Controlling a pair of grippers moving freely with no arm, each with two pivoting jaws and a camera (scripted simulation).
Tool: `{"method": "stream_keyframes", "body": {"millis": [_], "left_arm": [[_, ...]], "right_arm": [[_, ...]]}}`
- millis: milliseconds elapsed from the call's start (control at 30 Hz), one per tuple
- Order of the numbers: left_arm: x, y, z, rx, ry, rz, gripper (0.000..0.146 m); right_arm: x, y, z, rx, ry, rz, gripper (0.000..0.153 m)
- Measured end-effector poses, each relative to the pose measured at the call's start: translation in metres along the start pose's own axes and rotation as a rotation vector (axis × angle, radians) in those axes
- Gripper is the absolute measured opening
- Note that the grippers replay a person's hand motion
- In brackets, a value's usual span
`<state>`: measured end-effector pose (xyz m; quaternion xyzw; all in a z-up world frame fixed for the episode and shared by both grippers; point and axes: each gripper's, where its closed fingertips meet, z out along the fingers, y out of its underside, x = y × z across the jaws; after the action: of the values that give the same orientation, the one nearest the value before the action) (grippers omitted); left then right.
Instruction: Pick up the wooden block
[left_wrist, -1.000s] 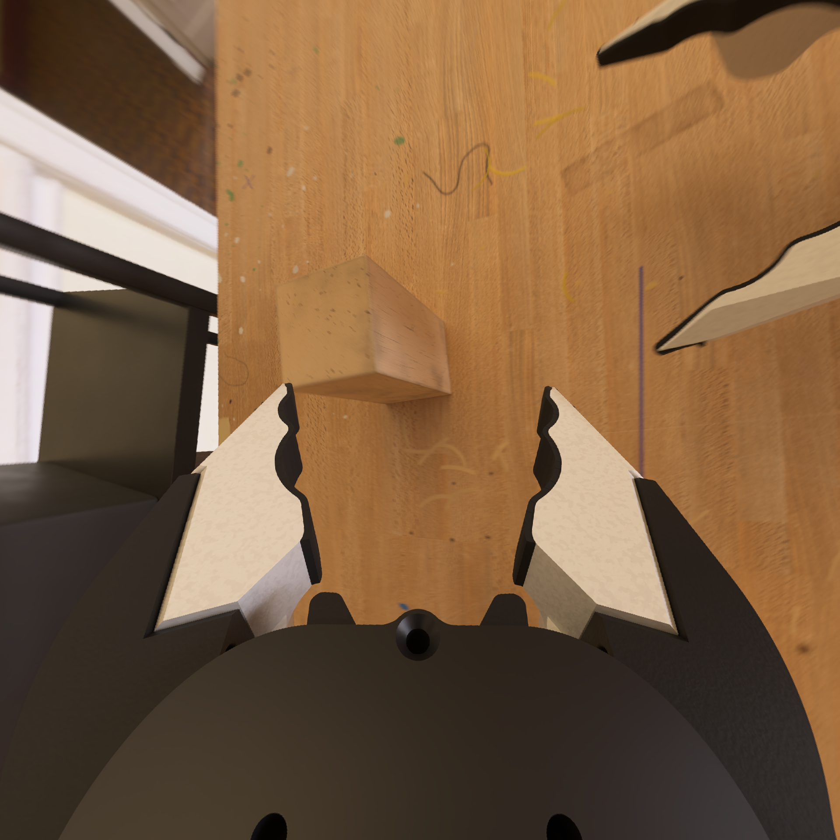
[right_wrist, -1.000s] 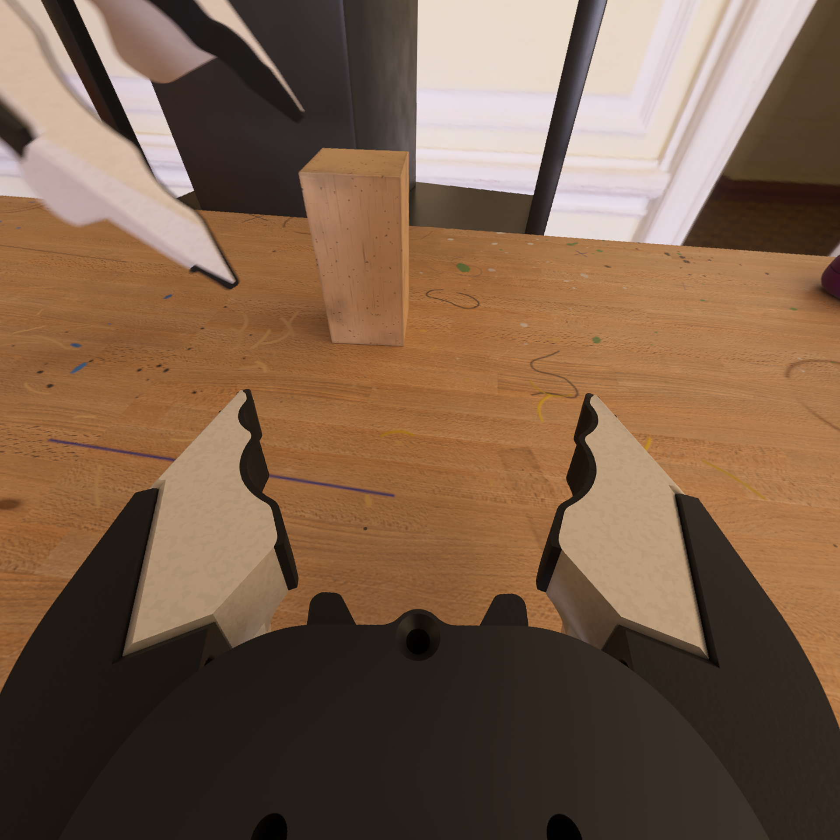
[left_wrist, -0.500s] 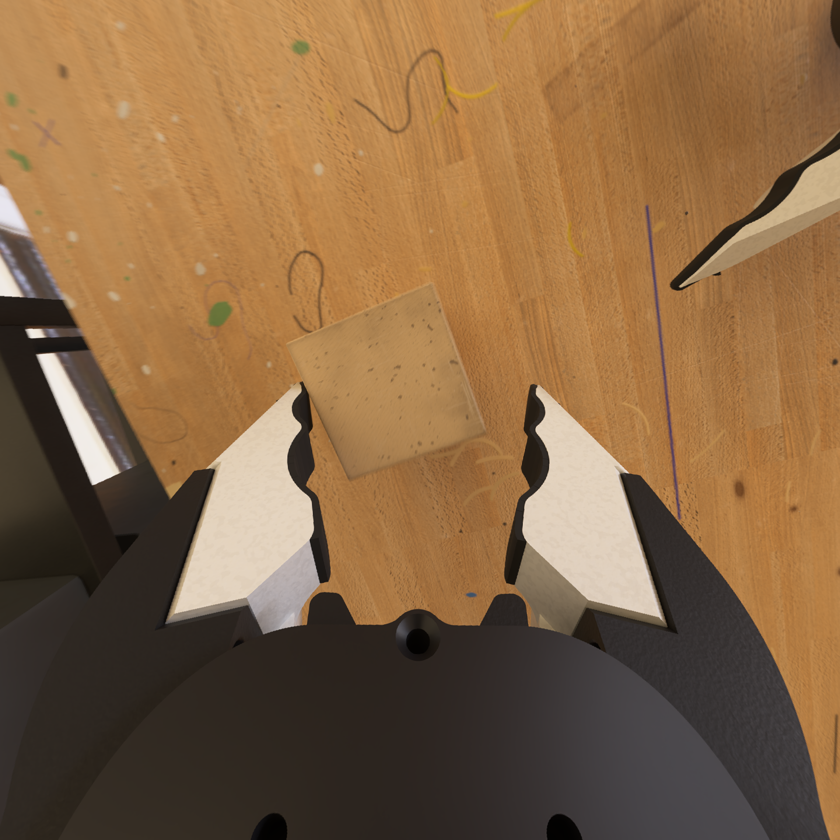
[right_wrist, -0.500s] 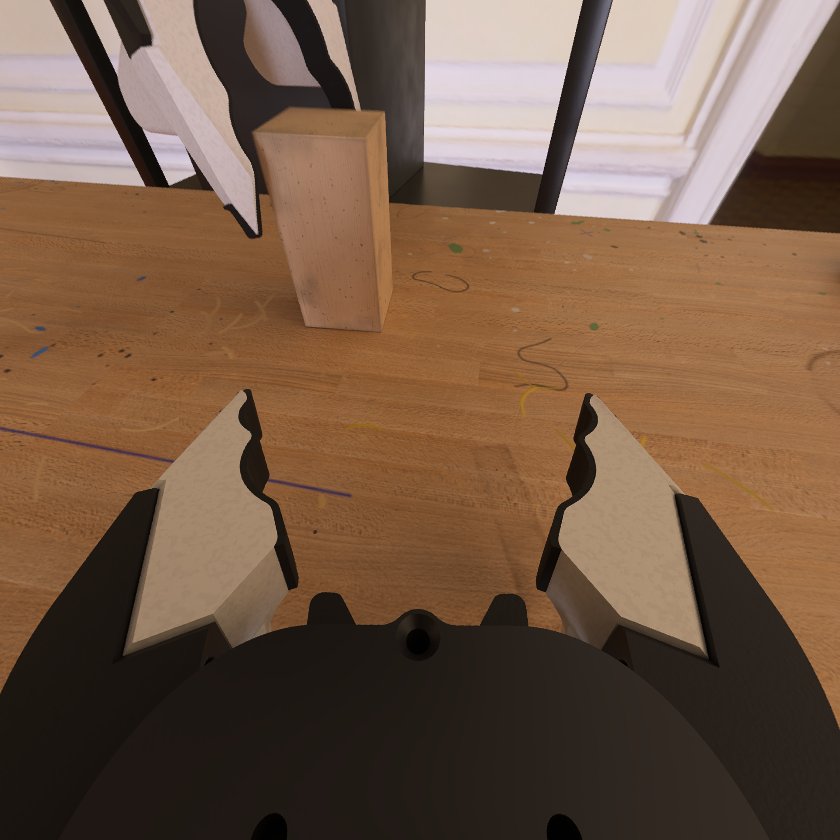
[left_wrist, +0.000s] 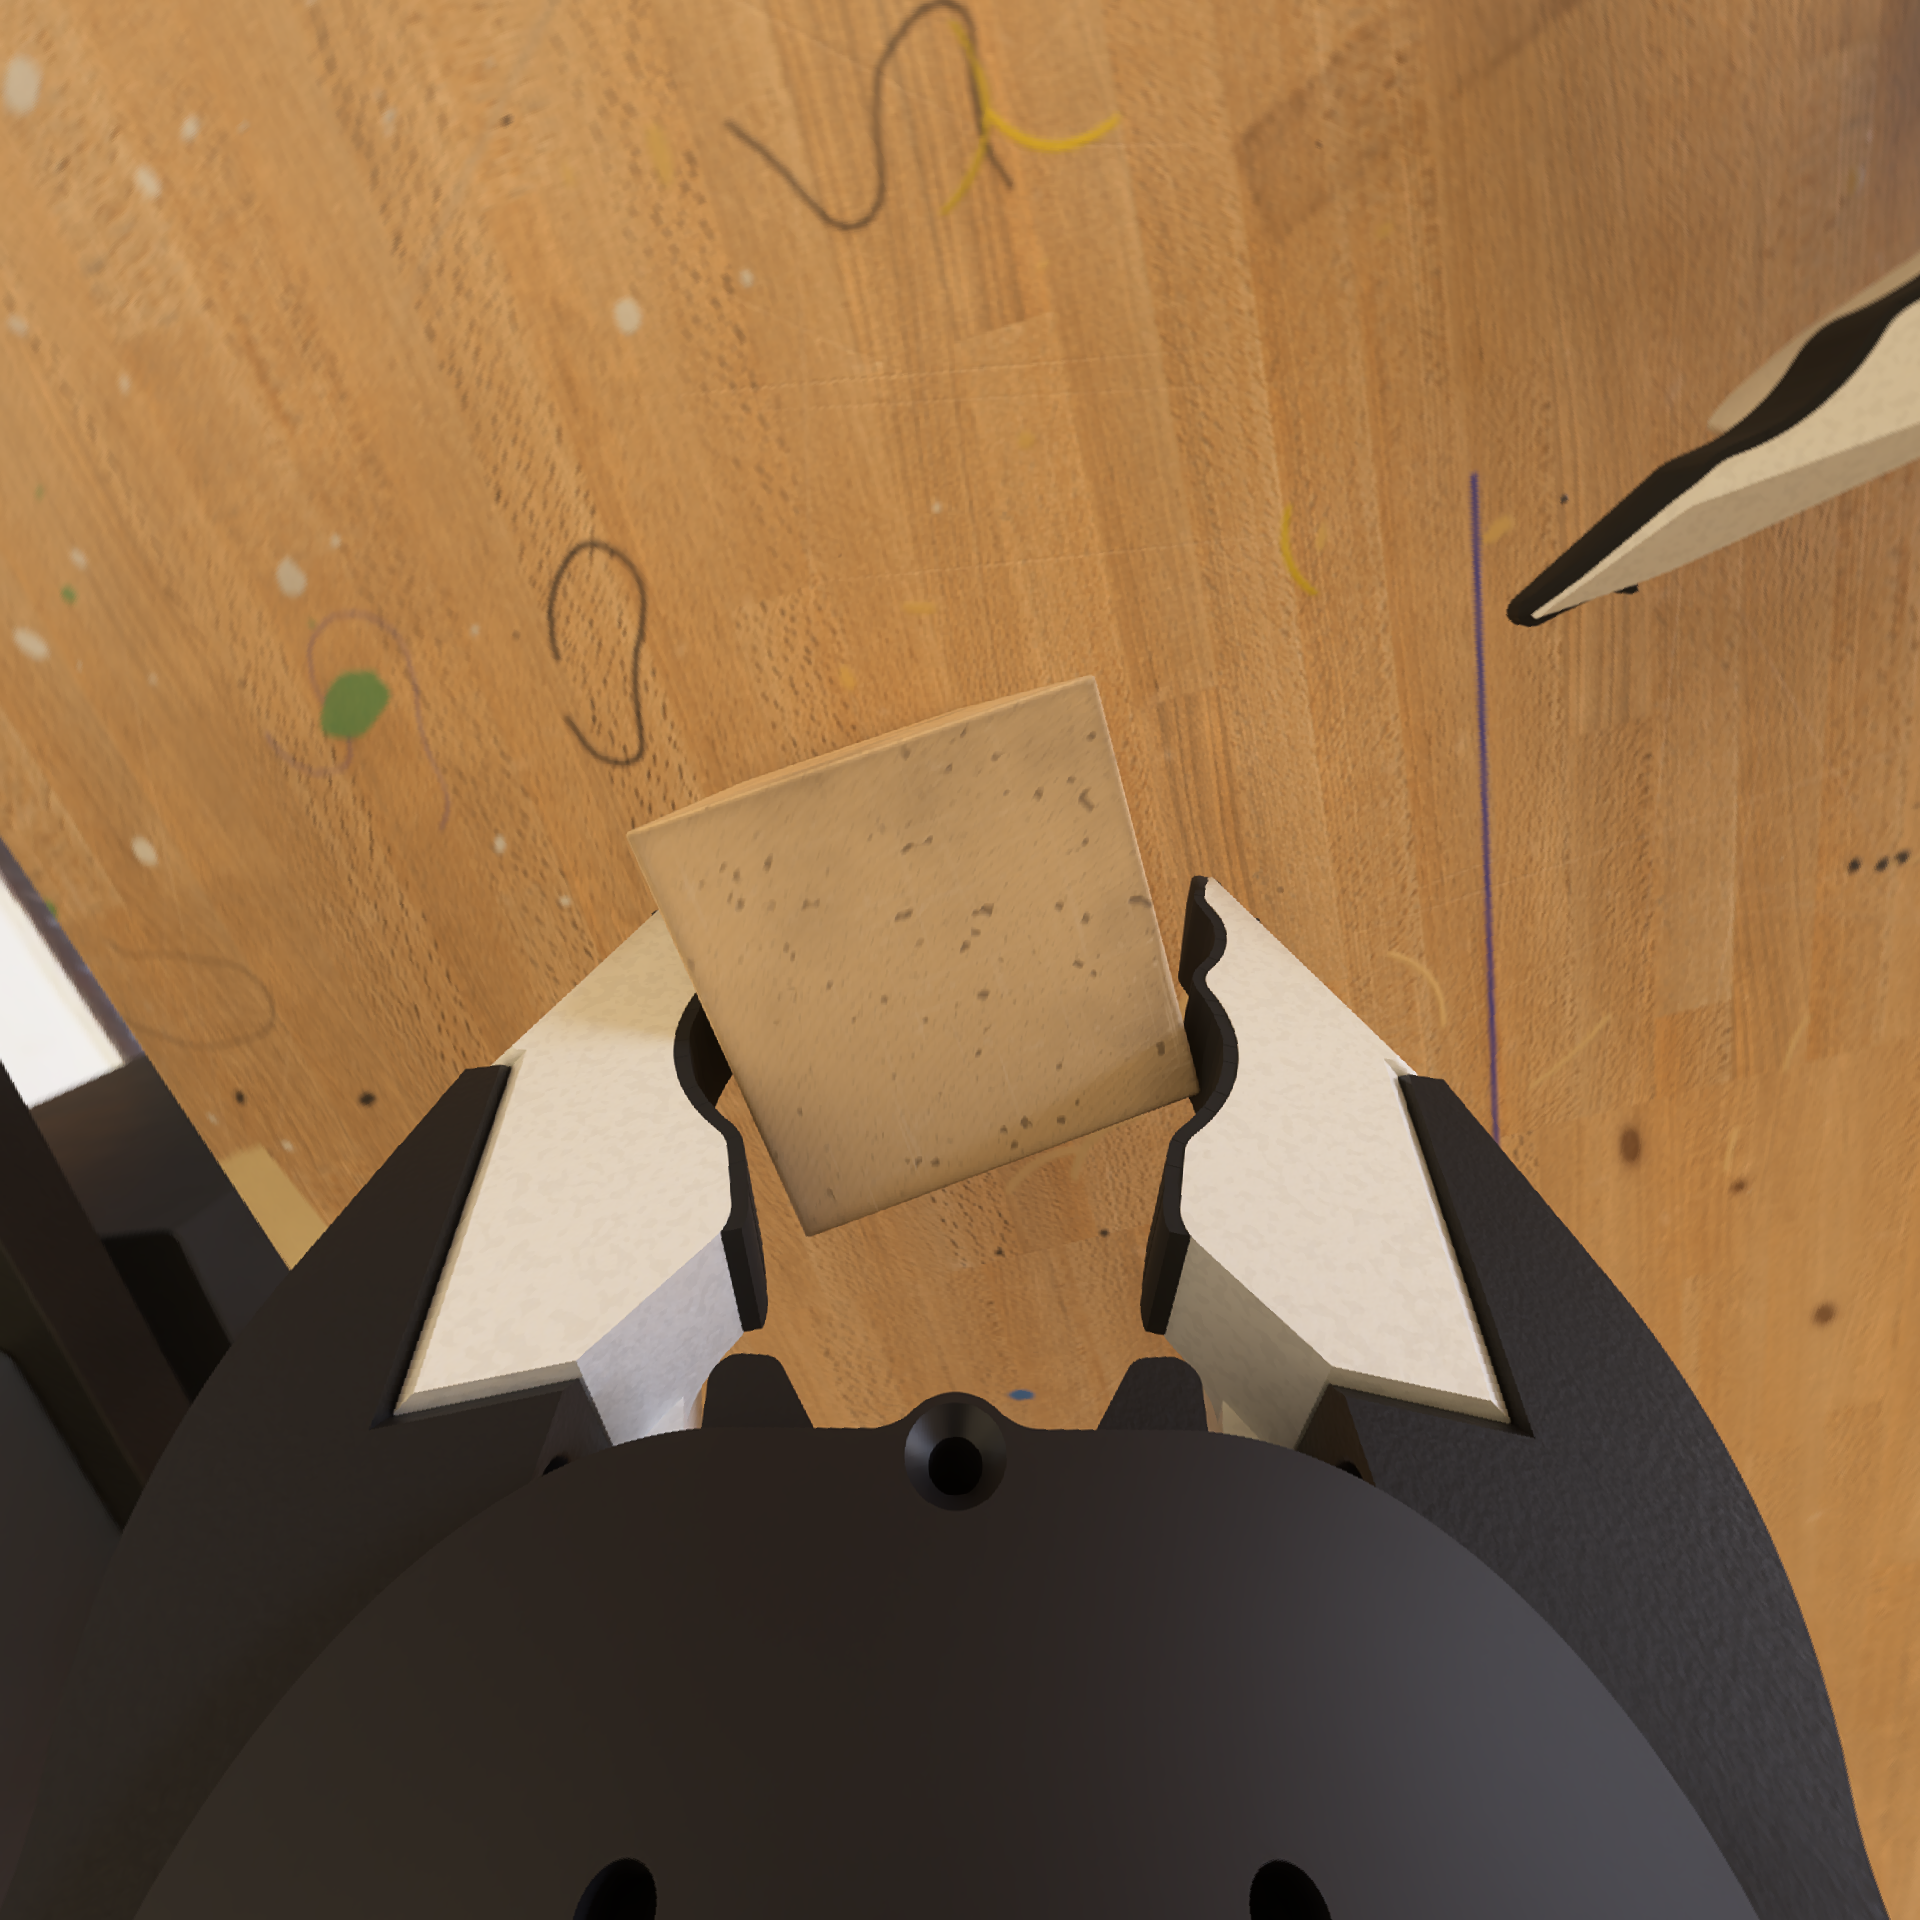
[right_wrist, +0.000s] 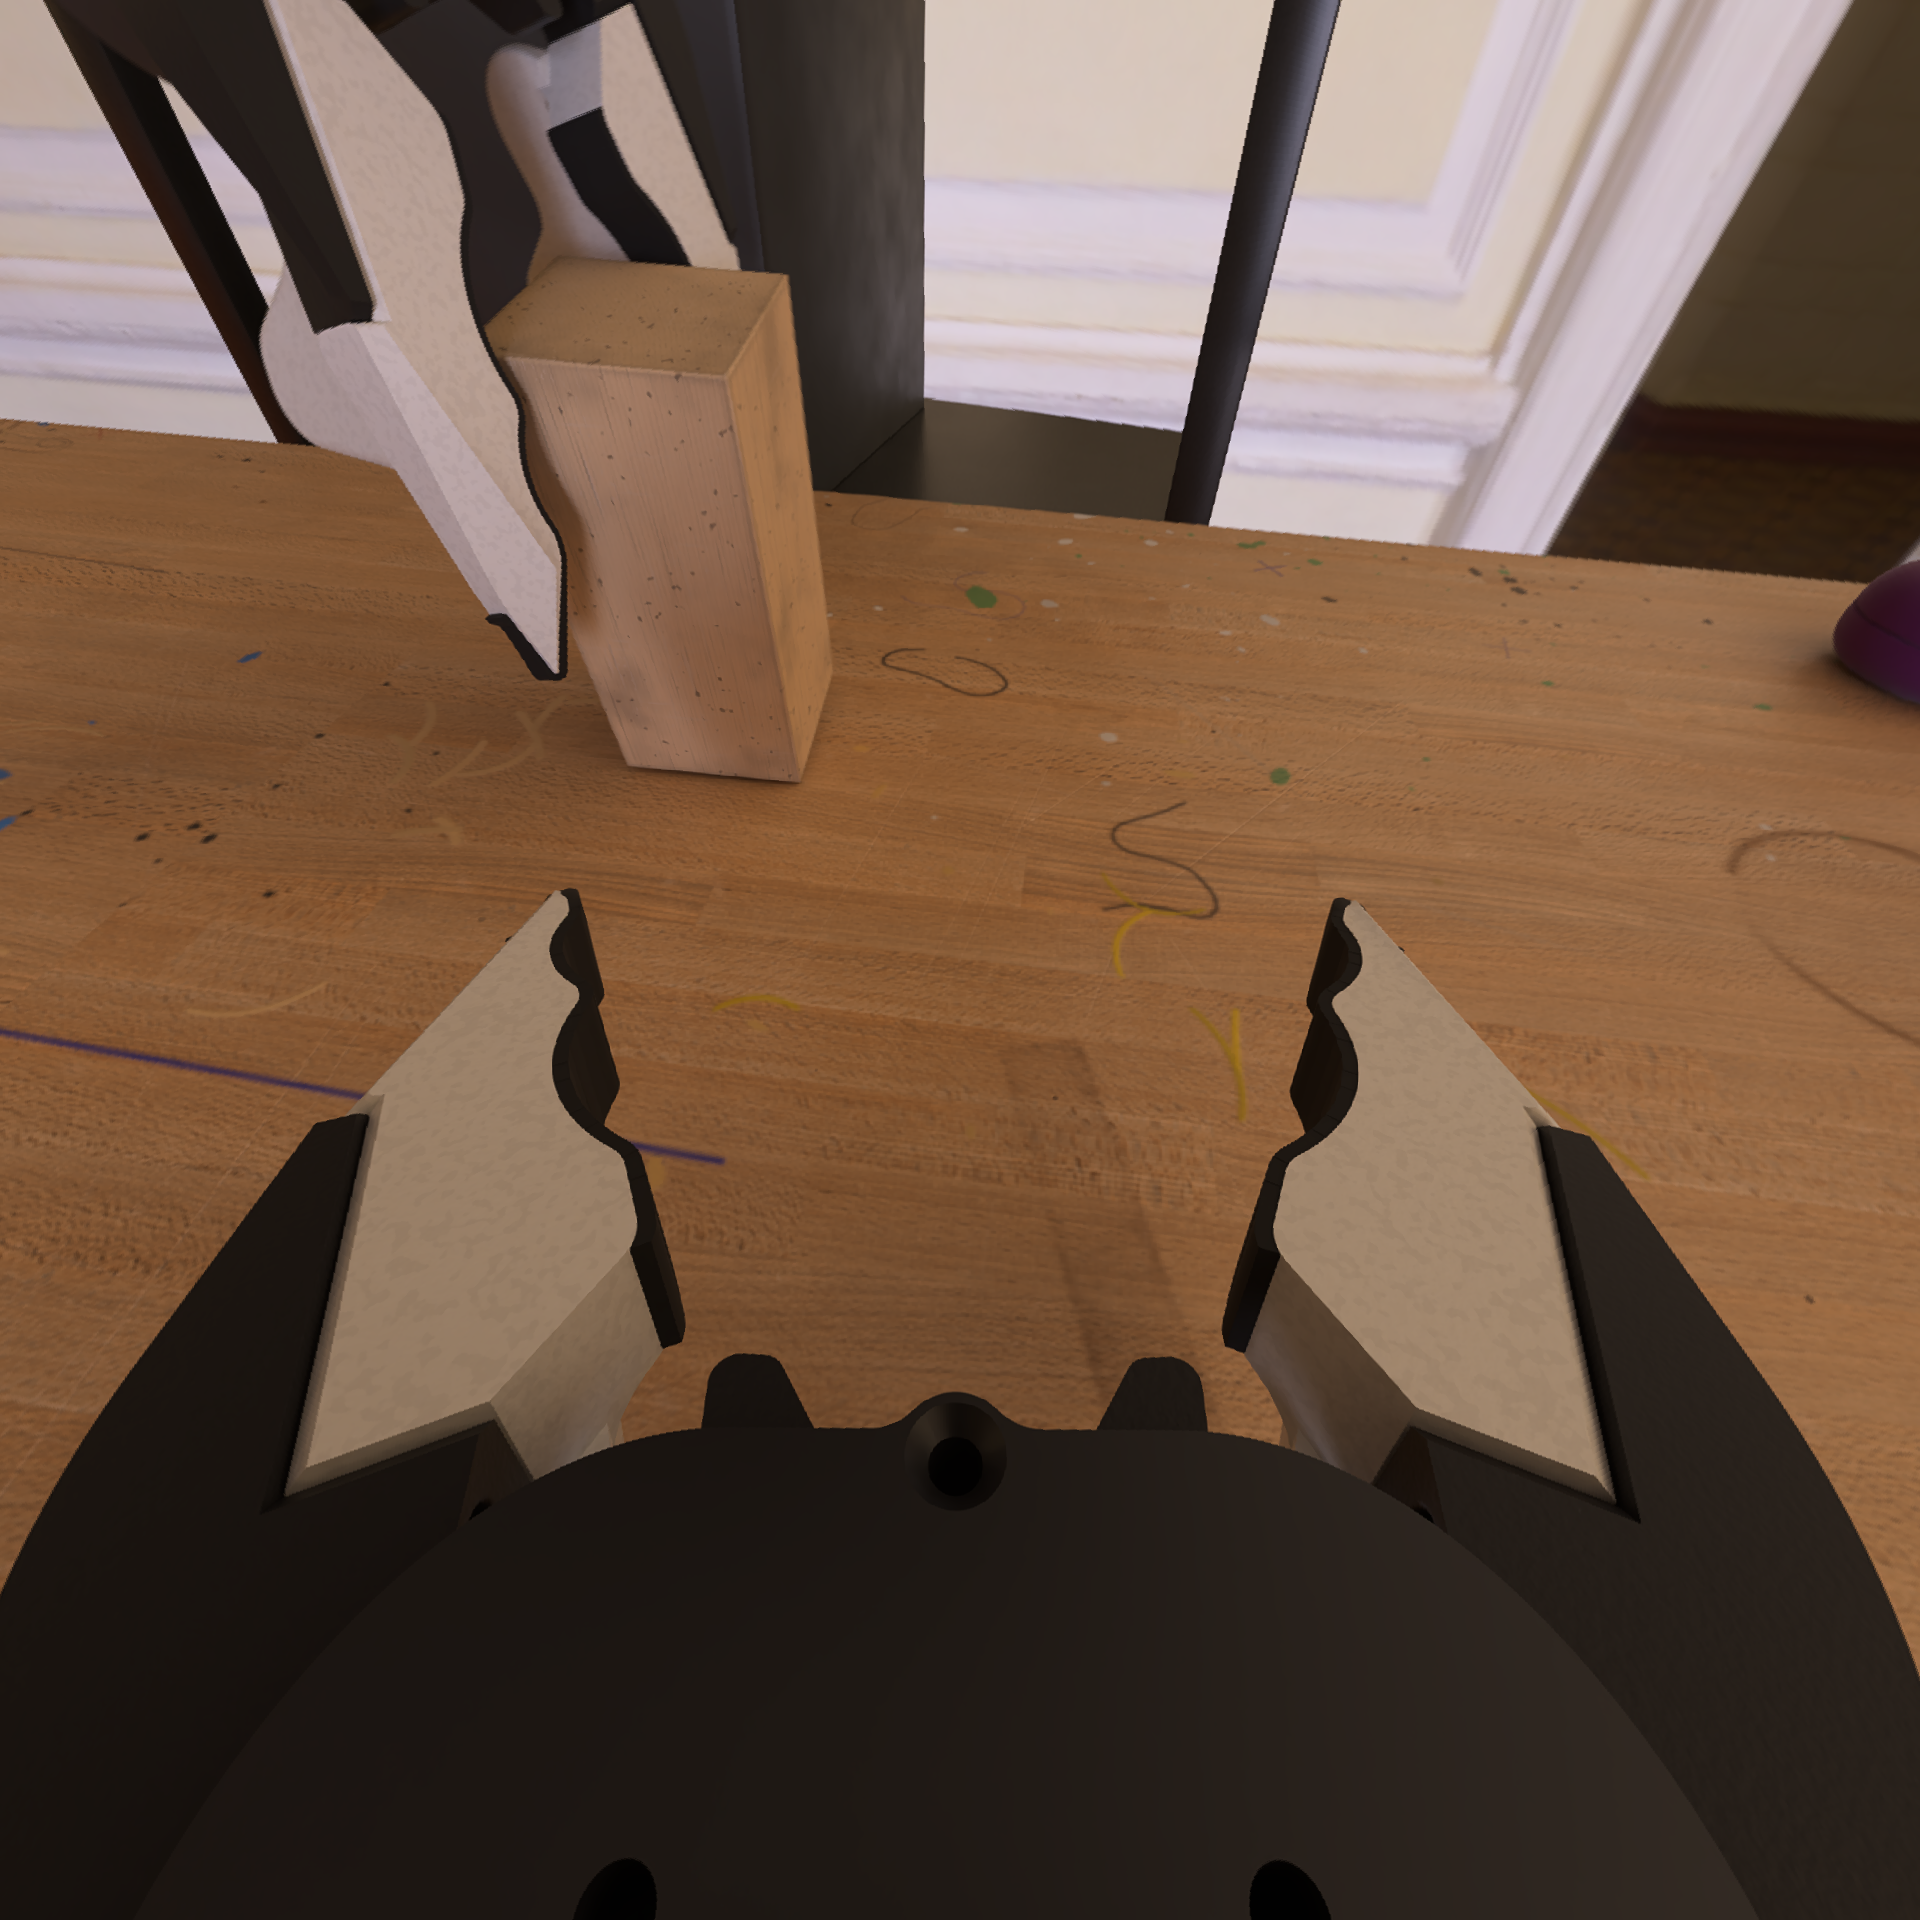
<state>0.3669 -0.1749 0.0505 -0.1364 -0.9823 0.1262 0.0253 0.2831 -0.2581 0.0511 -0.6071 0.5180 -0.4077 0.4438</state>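
Note:
The wooden block stands upright on the wooden table; in the left wrist view I look down on its pale speckled top. My left gripper is open and straddles the block's top, with its right finger touching the block's side and its left fingertip hidden under the top. In the right wrist view the block rests on the table, with the left gripper's near finger along its left side. My right gripper is open and empty, low over the table in front of the block. One of its fingers shows in the left wrist view.
The table's far edge lies just behind the block, with a dark panel and black posts beyond it. A purple object sits at the table's right edge. The table's side edge and a dark frame show in the left wrist view.
My left gripper has swung over the block and come down, so its fingers now straddle the top. The right gripper has edged closer. The block has stayed on the table.

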Motion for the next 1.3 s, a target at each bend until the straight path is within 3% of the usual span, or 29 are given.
{"method": "stream_keyframes", "body": {"millis": [200,333,500,700,867,1300], "left_arm": [[-0.006,0.022,-0.008,0.01,-0.076,-0.256,0.087],[0.002,0.037,-0.01,0.006,-0.056,-0.395,0.087],[0.001,0.042,-0.021,0.062,-0.116,-0.35,0.087],[-0.005,0.009,-0.062,0.261,-0.209,-0.291,0.087],[-0.007,0.006,-0.042,0.176,-0.22,-0.281,0.087],[-0.019,-0.009,-0.035,0.255,-0.324,-0.261,0.087]], "right_arm": [[0.002,-0.006,0.001,0.014,-0.01,-0.003,0.134],[0.0,-0.006,0.001,0.021,-0.021,-0.002,0.133],[-0.006,-0.005,0.003,0.016,-0.042,-0.008,0.133],[-0.005,-0.007,0.004,0.024,-0.04,-0.005,0.133],[-0.004,-0.008,0.003,0.029,-0.043,0.002,0.133],[0.003,-0.011,0.008,0.042,-0.065,0.012,0.132]]}}
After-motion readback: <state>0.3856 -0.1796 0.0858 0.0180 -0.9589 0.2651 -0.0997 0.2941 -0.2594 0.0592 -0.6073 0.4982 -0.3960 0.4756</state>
